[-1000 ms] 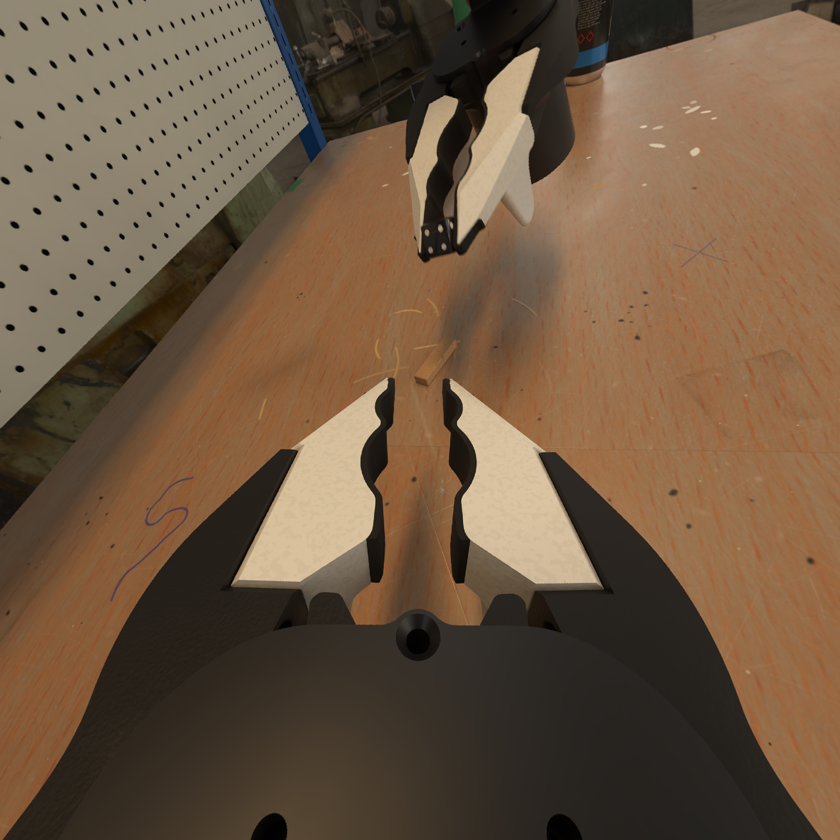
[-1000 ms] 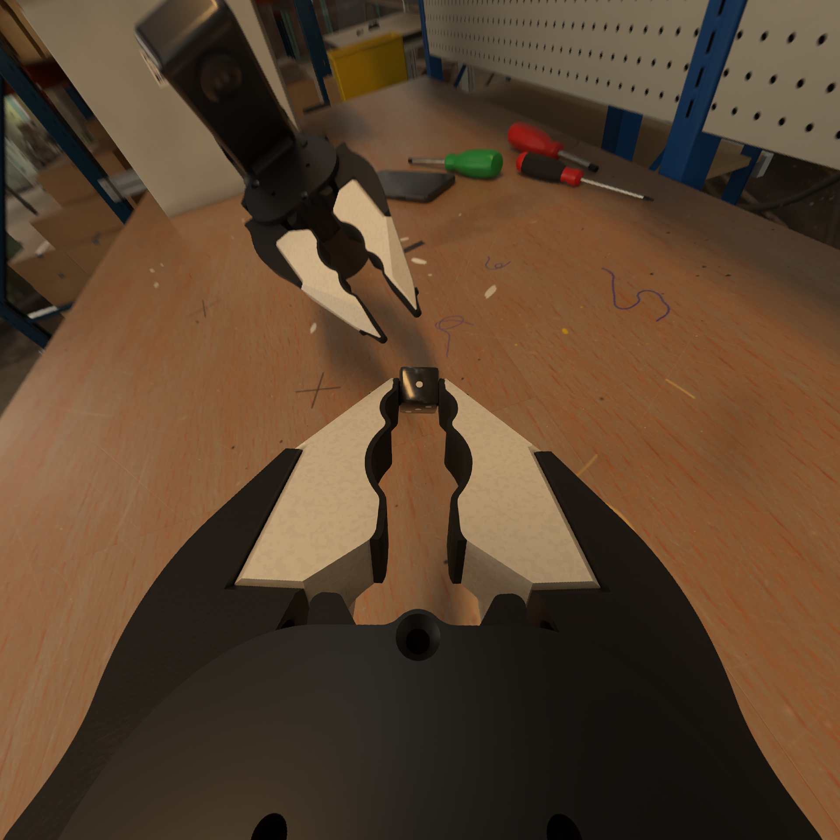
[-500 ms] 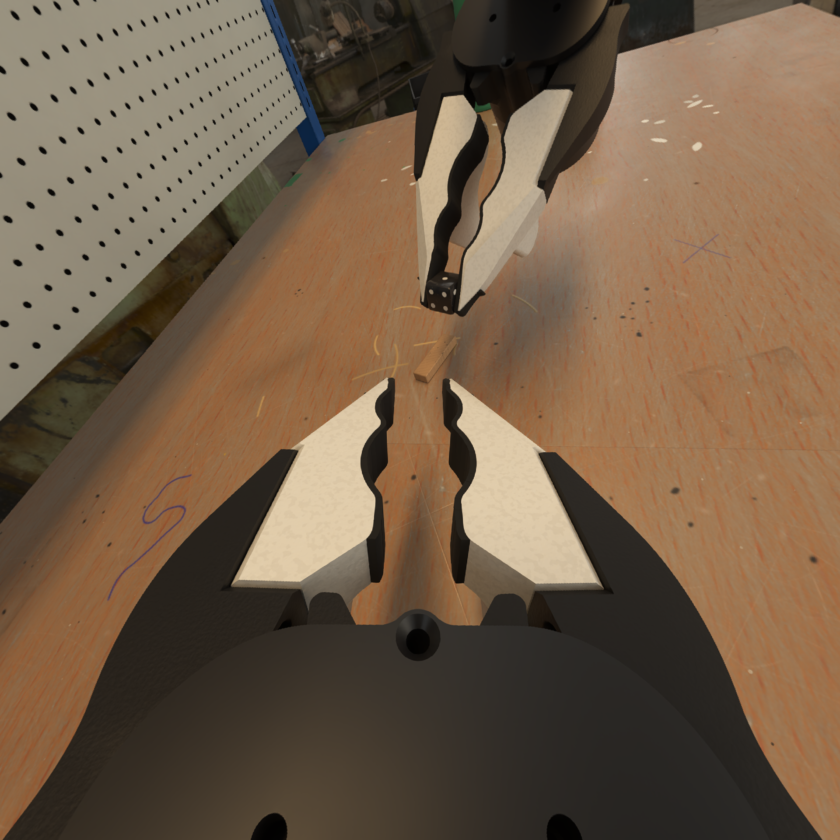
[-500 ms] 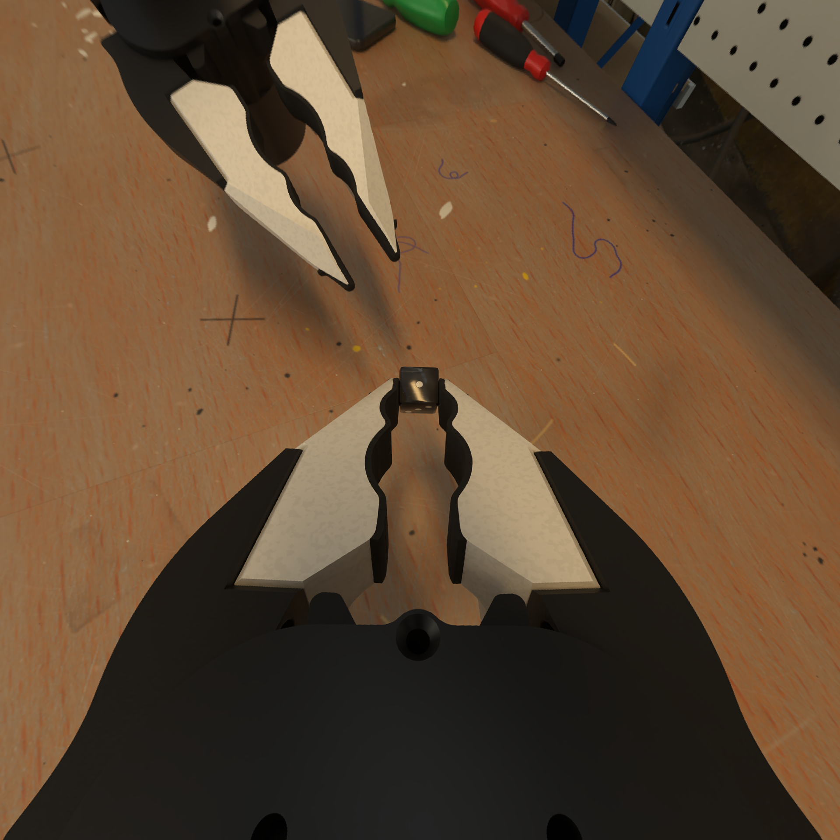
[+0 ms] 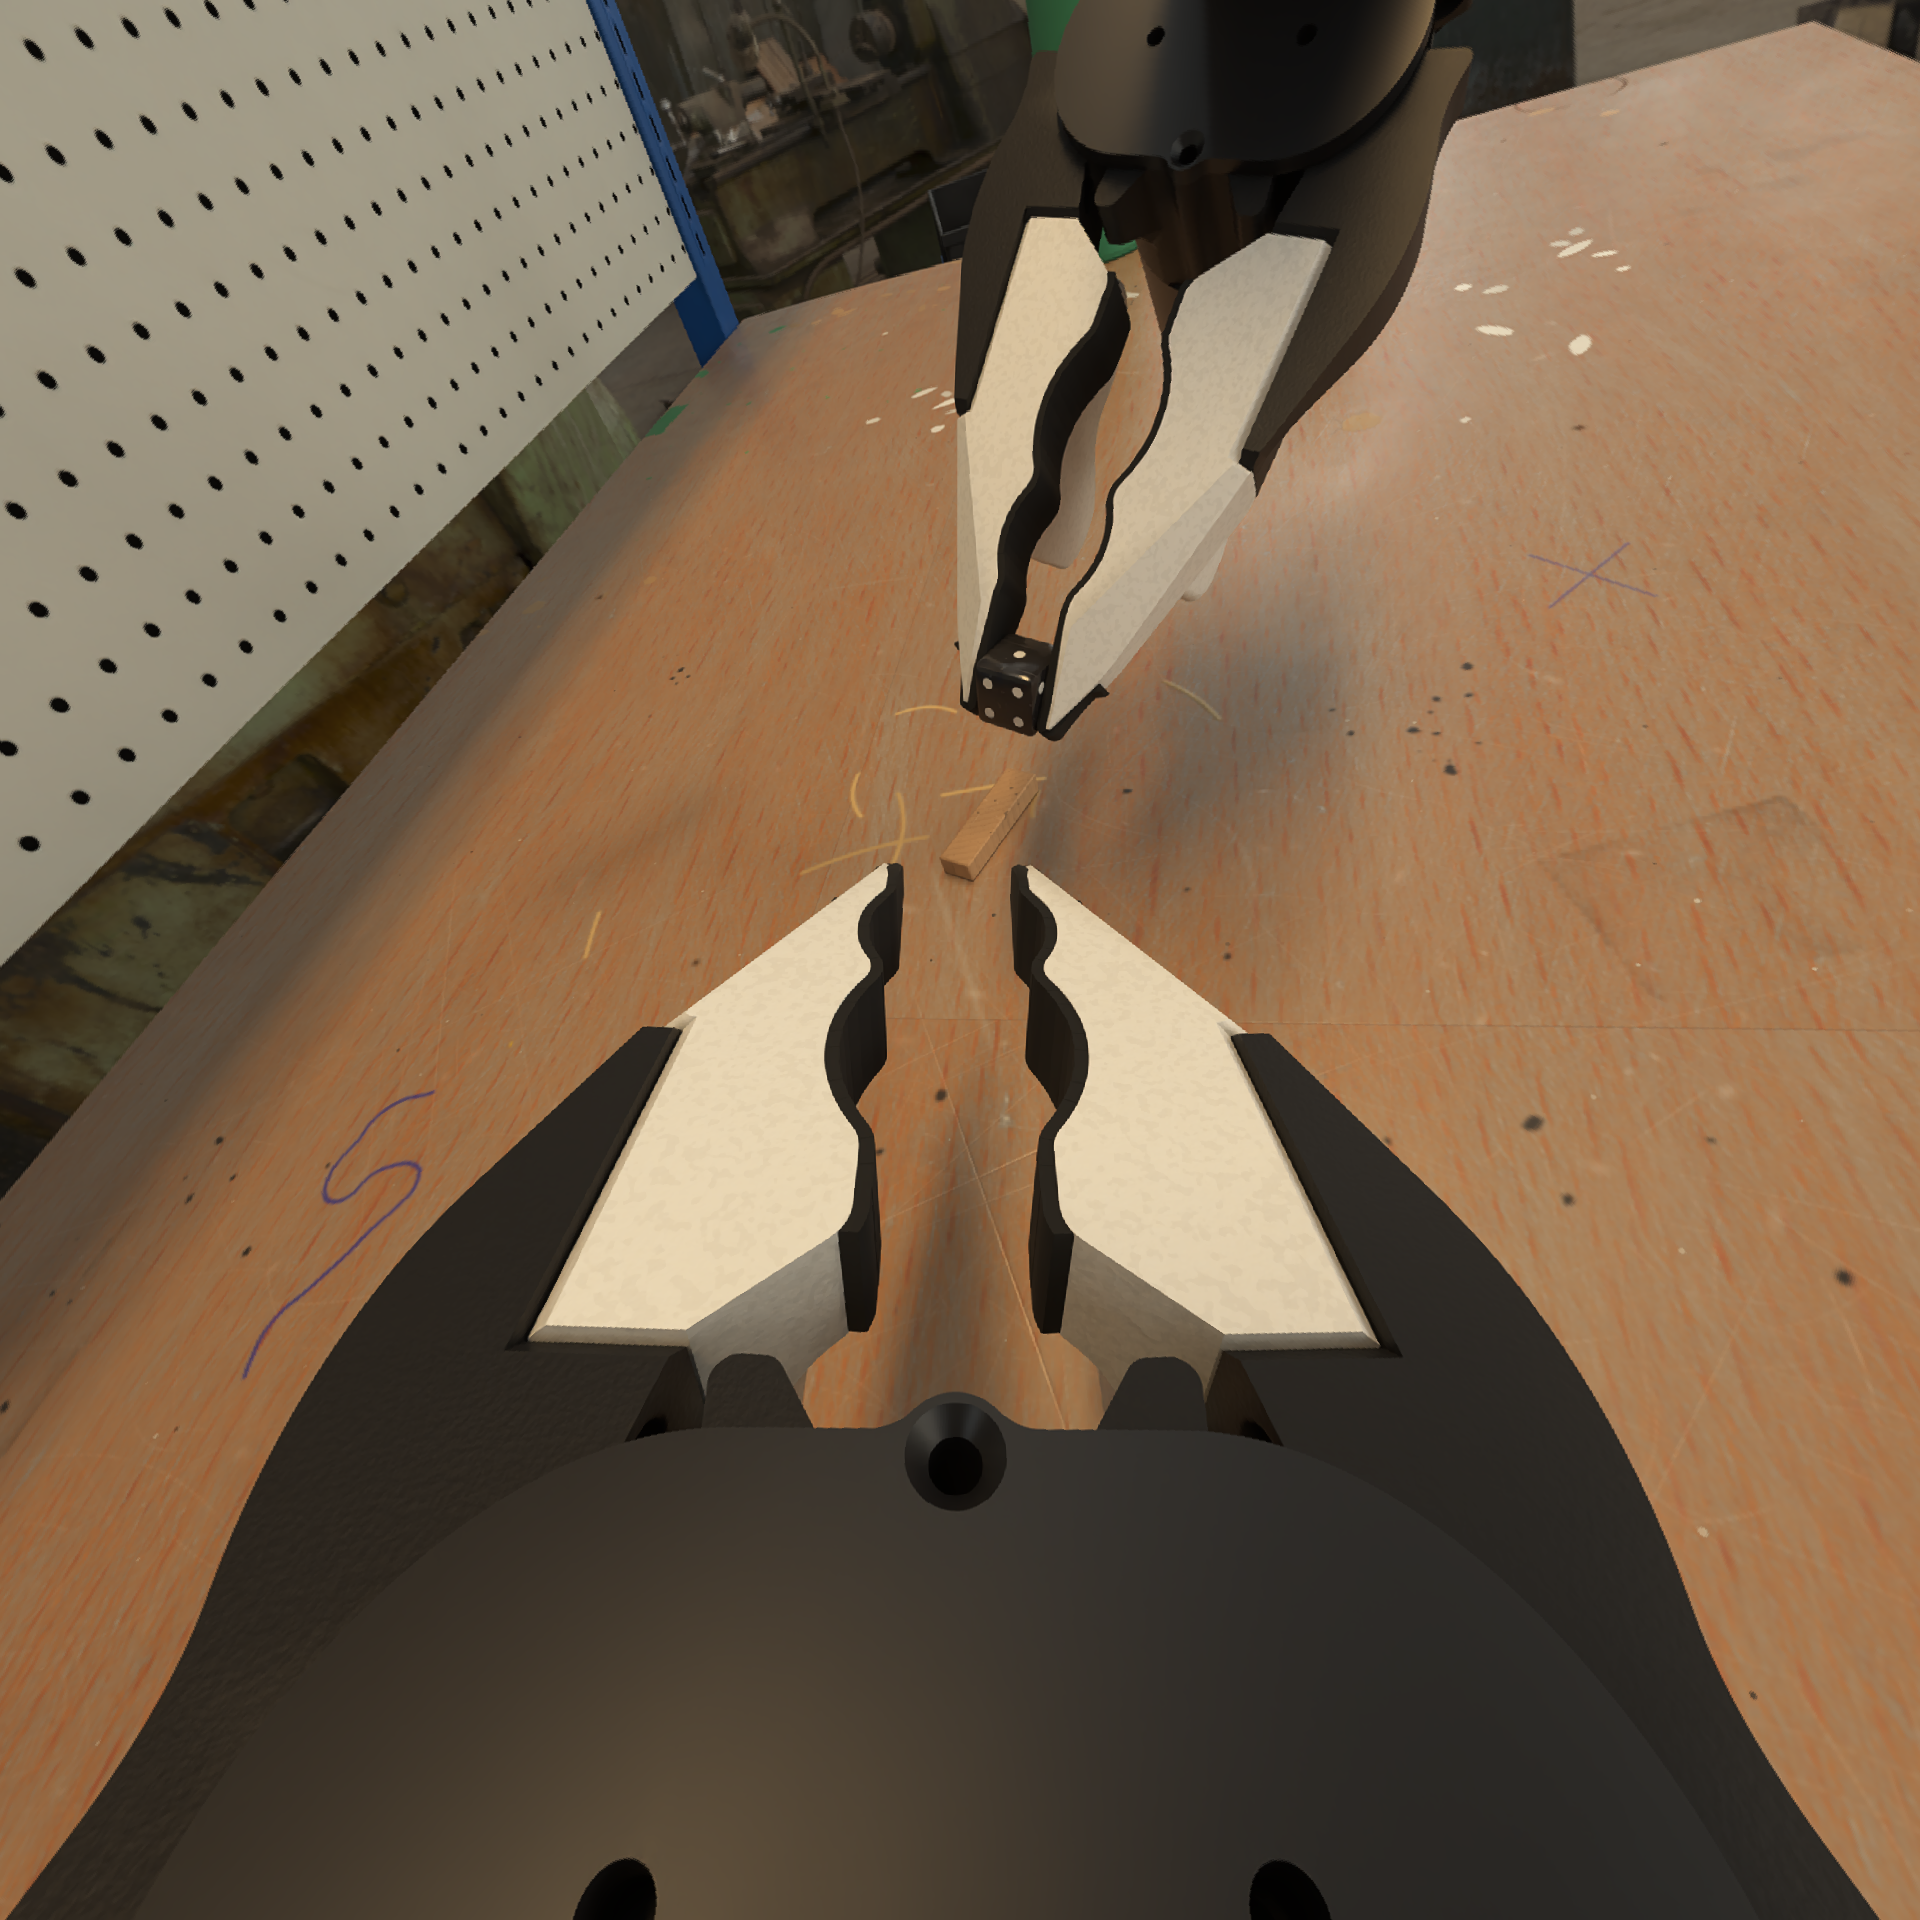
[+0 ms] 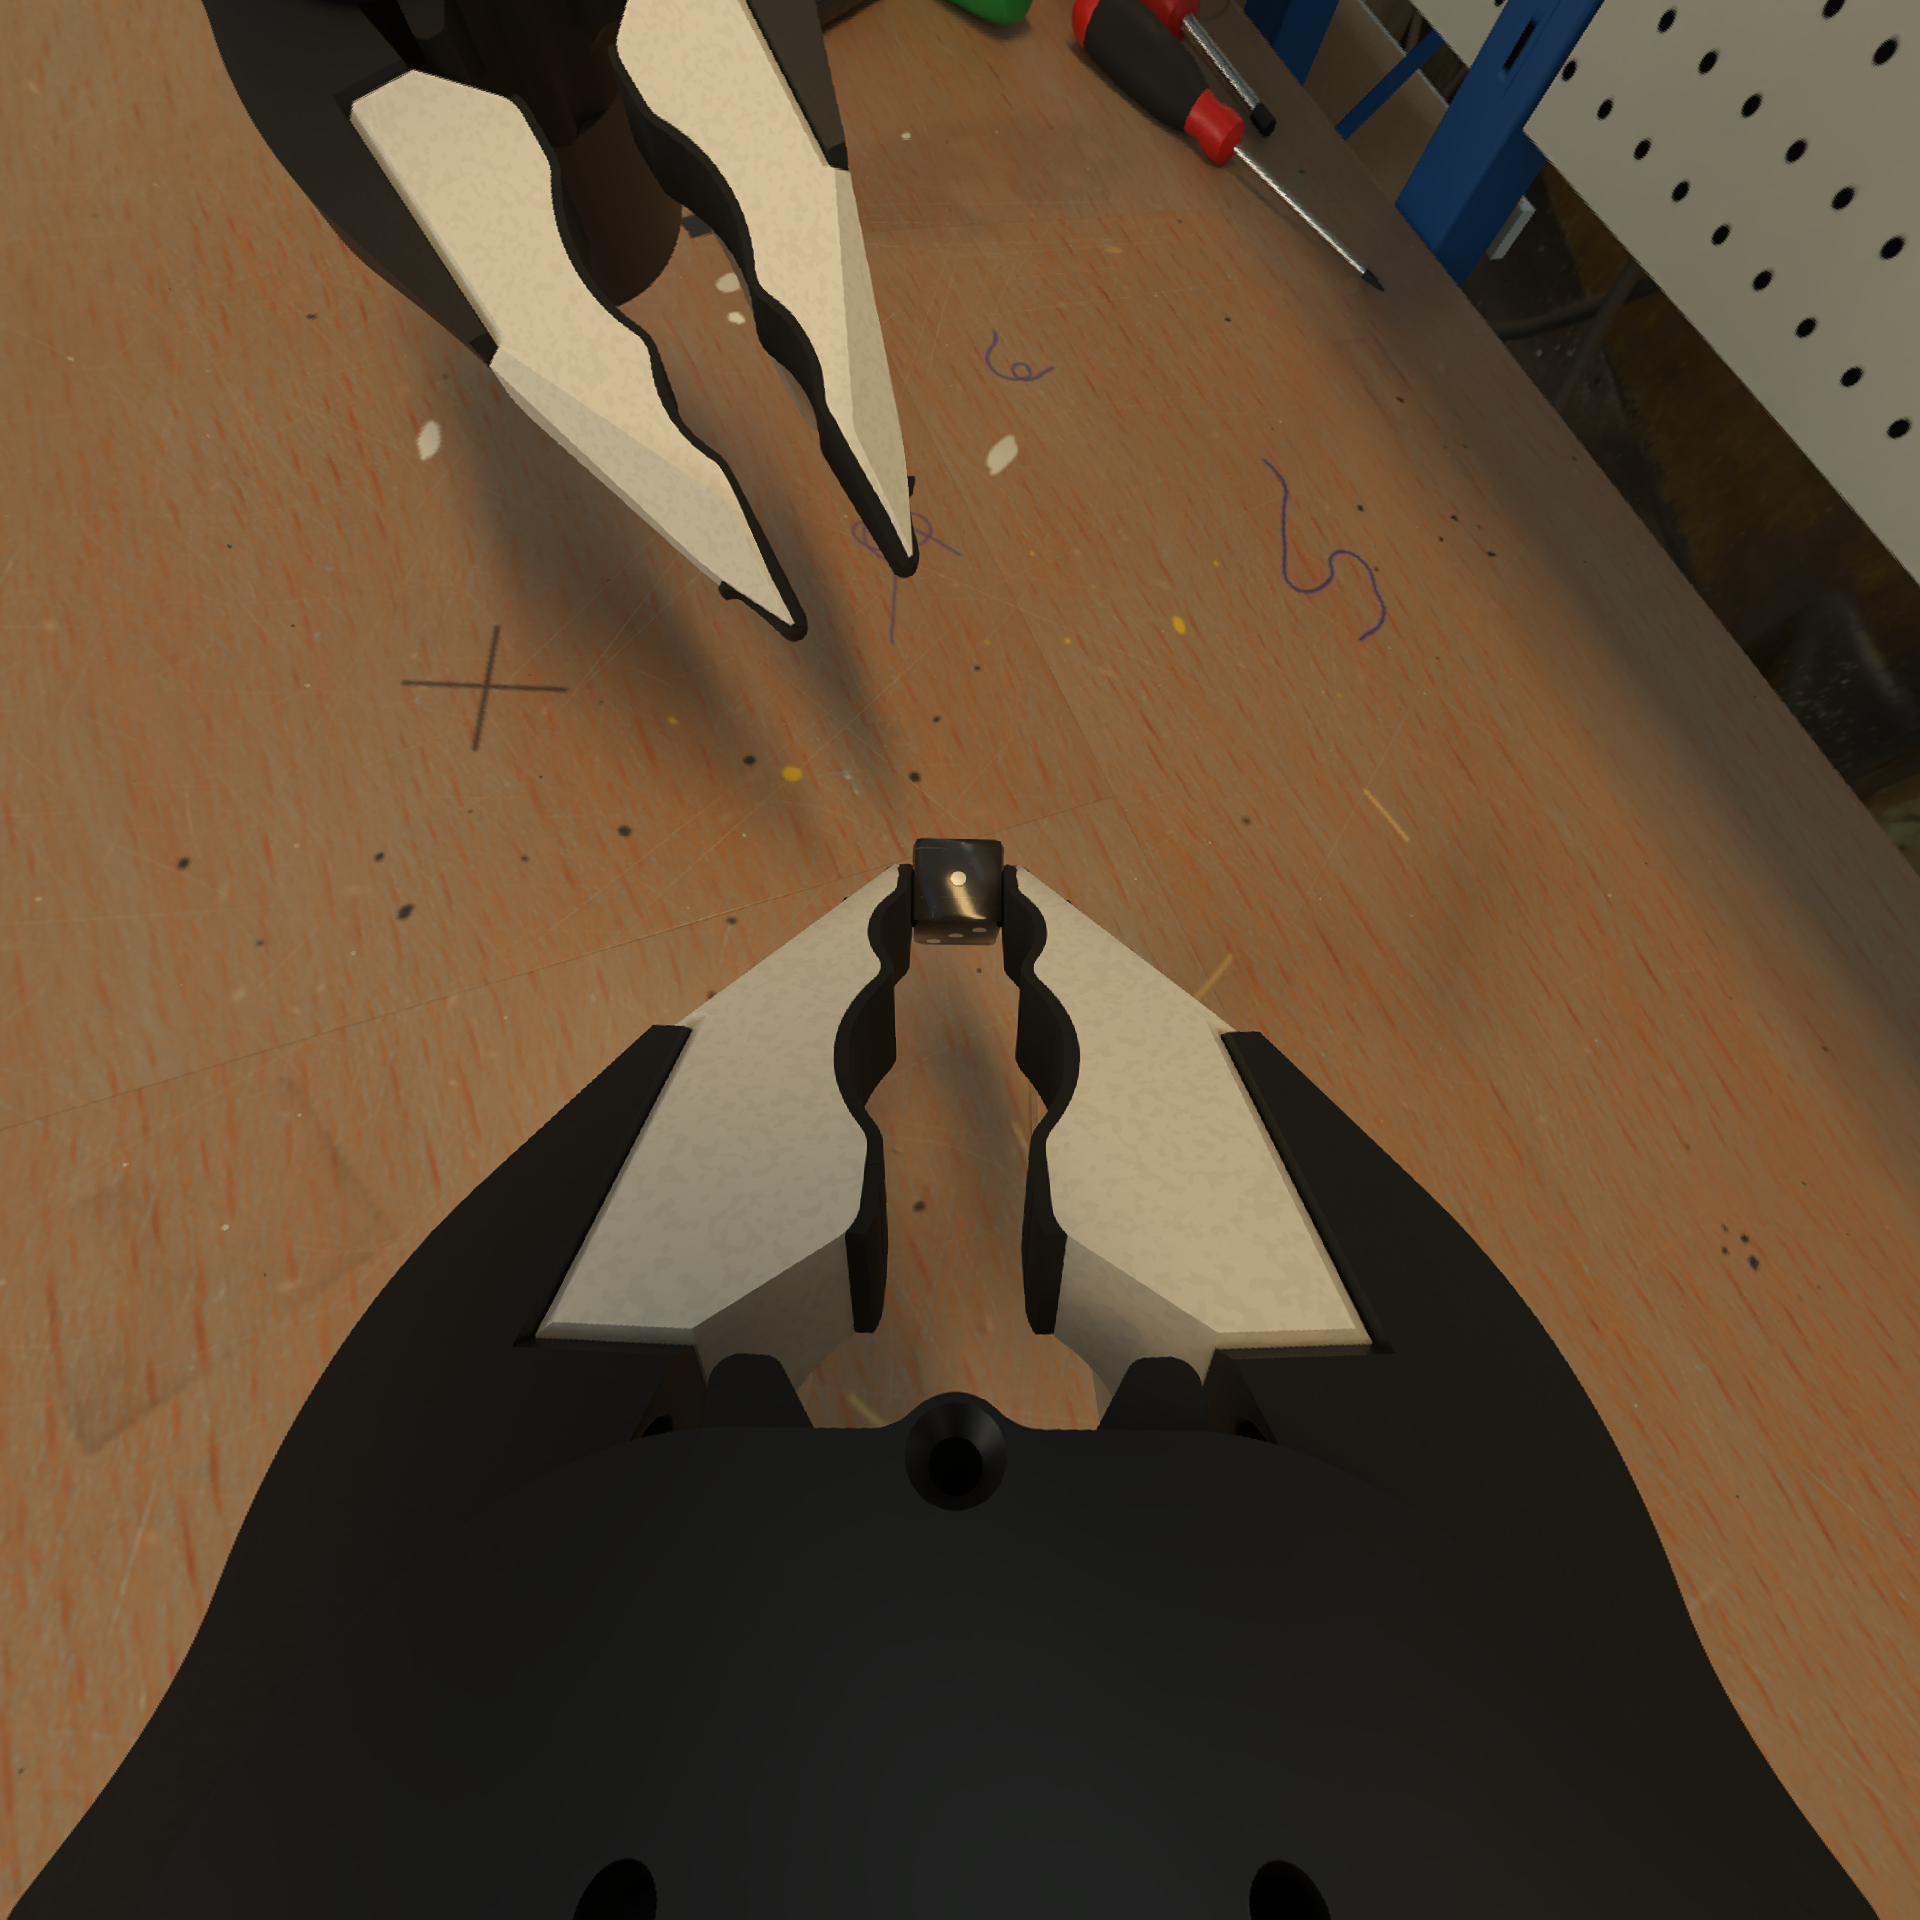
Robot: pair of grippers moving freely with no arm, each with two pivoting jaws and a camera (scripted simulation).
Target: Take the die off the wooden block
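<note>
A black die with white pips (image 6: pixel 957 891) is pinched between the fingertips of my right gripper (image 6: pixel 957 883), which is shut on it. In the left wrist view the die (image 5: pixel 1008 686) hangs low over the bench, just beyond a small thin wooden block (image 5: pixel 989 827) that lies flat on the wooden bench. The right gripper (image 5: pixel 1023 691) points down there. My left gripper (image 5: pixel 954 881) is open and empty, its tips just short of the block. It also shows in the right wrist view (image 6: pixel 852 603), ahead and to the left.
A pegboard wall (image 5: pixel 260 343) on blue posts runs along the bench's left edge. A red-handled screwdriver (image 6: pixel 1205 125) lies at the far right in the right wrist view. Wood shavings (image 5: pixel 883 821) lie around the block. Pen marks dot the bench top (image 5: pixel 1558 935).
My right gripper has come down and closer with the die, tilting more steeply toward the bench near the block. My left gripper has stayed open in place.
</note>
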